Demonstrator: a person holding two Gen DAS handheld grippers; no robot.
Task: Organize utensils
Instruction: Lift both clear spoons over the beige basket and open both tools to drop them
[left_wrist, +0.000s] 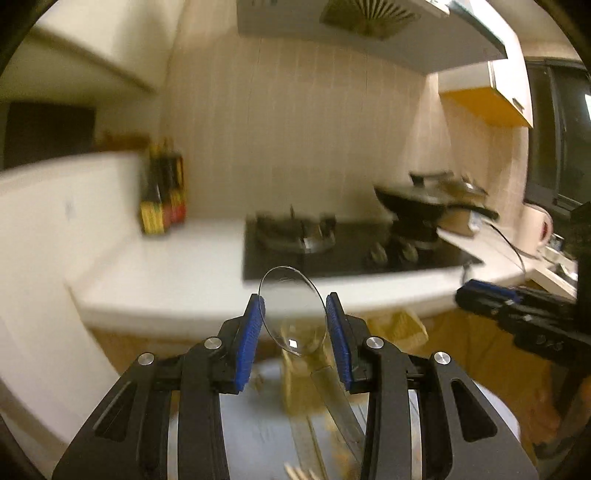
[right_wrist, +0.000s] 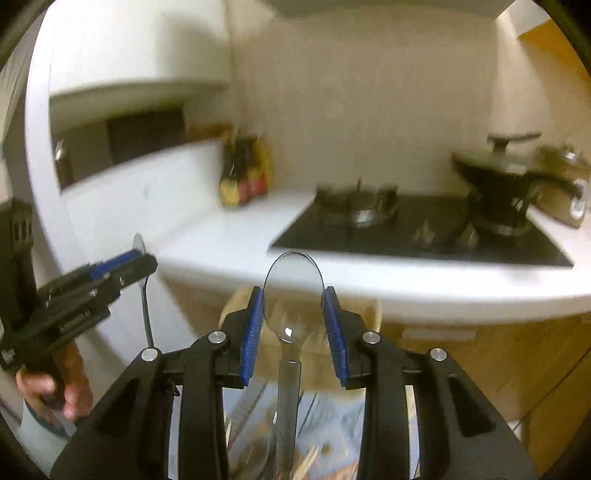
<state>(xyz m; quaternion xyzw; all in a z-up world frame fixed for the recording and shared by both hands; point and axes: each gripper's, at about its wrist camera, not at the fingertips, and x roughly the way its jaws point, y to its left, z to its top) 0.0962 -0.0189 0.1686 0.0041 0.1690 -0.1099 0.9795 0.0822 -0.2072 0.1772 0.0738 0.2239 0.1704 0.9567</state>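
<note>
Each tool, left and right, is clamped on a clear plastic spoon, lifted but not yet sorted anywhere.

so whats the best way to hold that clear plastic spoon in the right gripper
By the bowl, as now: the right gripper has its blue fingers pressed on the two side edges of the clear spoon, bowl tip forward, handle hanging down. Those rounded edges offer opposite faces. Gripping lower, at the narrow neck, might steady it better.
</note>
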